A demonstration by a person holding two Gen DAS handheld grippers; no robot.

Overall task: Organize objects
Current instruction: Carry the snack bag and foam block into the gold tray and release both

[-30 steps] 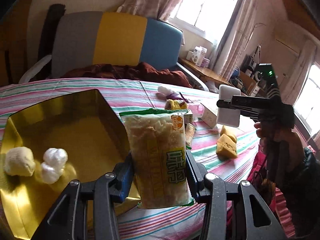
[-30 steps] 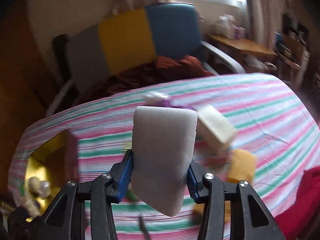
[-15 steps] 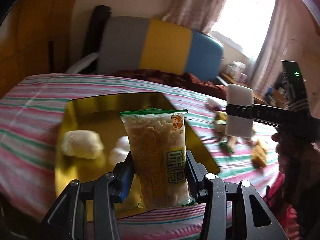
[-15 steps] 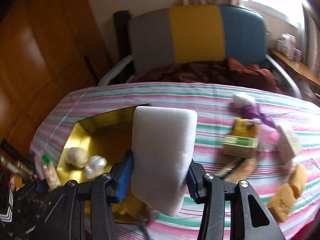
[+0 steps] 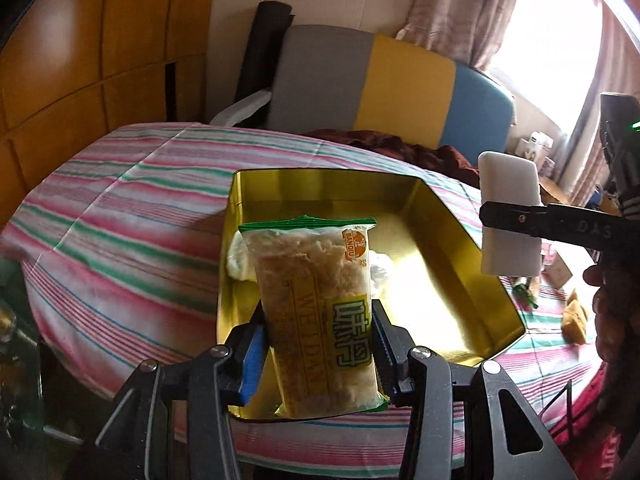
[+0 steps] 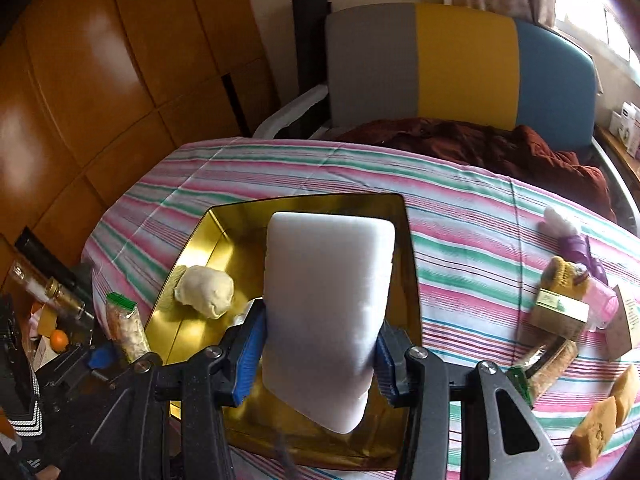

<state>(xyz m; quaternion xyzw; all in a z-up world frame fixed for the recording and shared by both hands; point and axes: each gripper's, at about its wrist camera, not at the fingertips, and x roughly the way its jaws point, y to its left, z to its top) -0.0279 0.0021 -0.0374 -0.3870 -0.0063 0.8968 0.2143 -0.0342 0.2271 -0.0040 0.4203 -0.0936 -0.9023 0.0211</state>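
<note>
My left gripper (image 5: 318,344) is shut on a clear snack packet (image 5: 316,312) with green print, held upright over the near edge of the gold tray (image 5: 472,236). My right gripper (image 6: 318,350) is shut on a white sponge block (image 6: 328,312) above the same gold tray (image 6: 408,248). The sponge block also shows in the left wrist view (image 5: 508,228), at the tray's right side. A cream bun (image 6: 206,290) lies in the tray. The left gripper's packet shows in the right wrist view (image 6: 126,328), at the tray's left.
A striped cloth (image 6: 472,216) covers the table. To the right lie a small box (image 6: 560,312), a purple item (image 6: 580,248), a packet (image 6: 548,364) and yellow cakes (image 6: 600,420). A grey, yellow and blue chair (image 6: 452,64) with dark red cloth stands behind.
Both grippers have swung left with their loads, from the scattered items toward the gold tray. The tray now sits straight ahead of both. Both grips are unchanged.
</note>
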